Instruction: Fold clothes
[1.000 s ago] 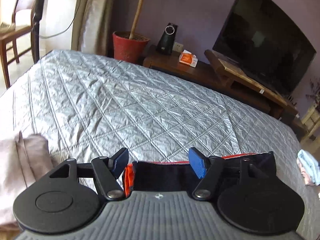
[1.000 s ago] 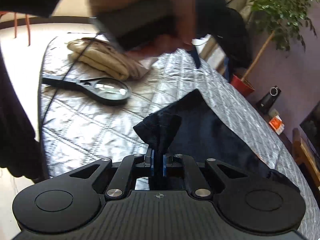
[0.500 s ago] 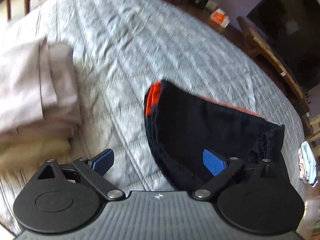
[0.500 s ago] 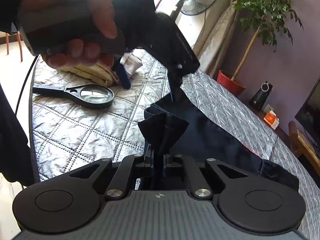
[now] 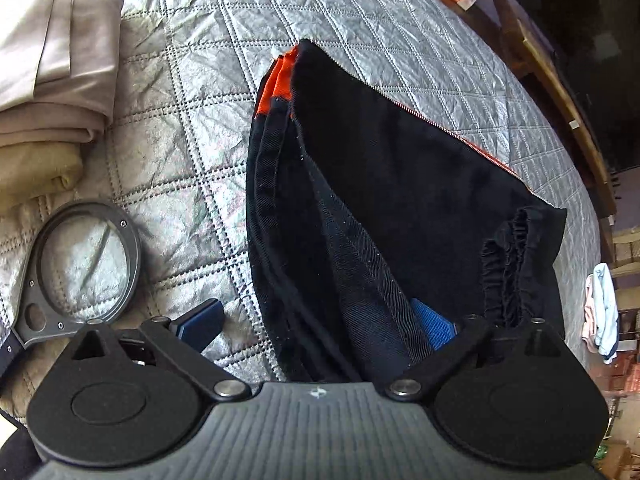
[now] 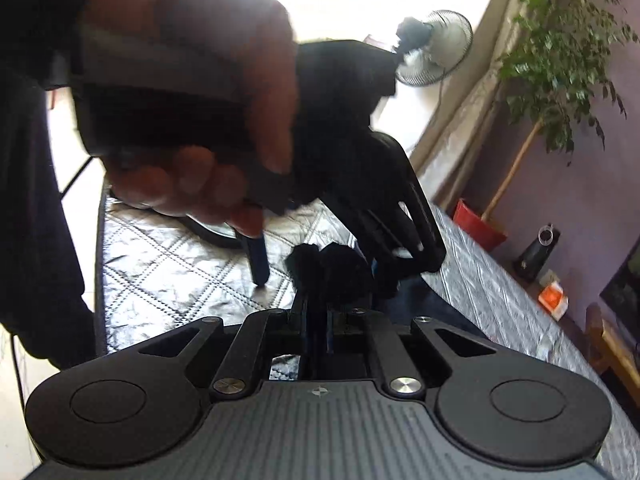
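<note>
A black garment (image 5: 400, 184) with orange trim (image 5: 276, 84) lies on the silver quilted bed (image 5: 192, 120). My left gripper (image 5: 316, 326) is open and low over the garment's near edge; its right finger (image 5: 434, 326) sits among the black folds and its left finger (image 5: 200, 324) is over the quilt. My right gripper (image 6: 316, 320) is shut on a bunched corner of the black garment (image 6: 332, 268) and holds it raised. In the right wrist view the left gripper (image 6: 320, 256) is right in front, held by a hand (image 6: 192, 132).
Folded beige clothes (image 5: 52, 76) are stacked at the left of the bed. A magnifying glass (image 5: 84, 264) lies beside them. A TV (image 5: 592, 48) on a wooden stand, a potted plant (image 6: 560, 60) and a fan (image 6: 432, 52) stand beyond the bed.
My left gripper has tilted down and moved in over the garment's near edge, still open. My right gripper has kept its hold on the bunched corner, and the two grippers have come close together.
</note>
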`<state>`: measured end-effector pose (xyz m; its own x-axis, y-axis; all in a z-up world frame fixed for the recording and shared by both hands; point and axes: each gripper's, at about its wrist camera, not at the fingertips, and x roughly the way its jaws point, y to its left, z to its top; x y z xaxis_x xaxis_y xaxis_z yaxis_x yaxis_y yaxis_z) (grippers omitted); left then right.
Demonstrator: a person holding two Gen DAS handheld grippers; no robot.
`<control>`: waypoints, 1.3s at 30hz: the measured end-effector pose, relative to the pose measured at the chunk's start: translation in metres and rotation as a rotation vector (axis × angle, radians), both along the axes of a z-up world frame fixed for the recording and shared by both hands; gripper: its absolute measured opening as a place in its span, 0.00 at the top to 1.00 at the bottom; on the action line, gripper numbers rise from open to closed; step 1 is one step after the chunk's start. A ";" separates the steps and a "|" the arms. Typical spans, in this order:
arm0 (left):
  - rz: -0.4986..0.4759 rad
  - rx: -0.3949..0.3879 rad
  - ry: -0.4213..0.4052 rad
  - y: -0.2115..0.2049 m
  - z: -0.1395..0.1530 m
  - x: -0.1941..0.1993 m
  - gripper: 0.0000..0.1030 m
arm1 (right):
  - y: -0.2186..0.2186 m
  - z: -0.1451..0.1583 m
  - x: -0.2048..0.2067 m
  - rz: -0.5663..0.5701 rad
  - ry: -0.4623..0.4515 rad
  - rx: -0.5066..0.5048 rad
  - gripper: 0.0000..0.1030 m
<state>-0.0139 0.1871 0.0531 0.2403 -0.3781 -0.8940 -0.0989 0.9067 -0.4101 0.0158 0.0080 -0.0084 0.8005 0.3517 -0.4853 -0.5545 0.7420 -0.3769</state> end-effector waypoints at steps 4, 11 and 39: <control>-0.012 0.055 -0.027 -0.007 0.003 -0.003 0.19 | -0.003 0.001 -0.004 0.014 -0.019 0.010 0.90; 0.052 -0.030 -0.017 0.002 -0.003 -0.008 0.05 | -0.003 -0.003 -0.006 0.051 -0.009 0.012 0.89; 0.094 0.111 -0.143 0.001 0.008 -0.021 0.96 | -0.197 0.002 0.033 -0.578 0.209 0.268 0.10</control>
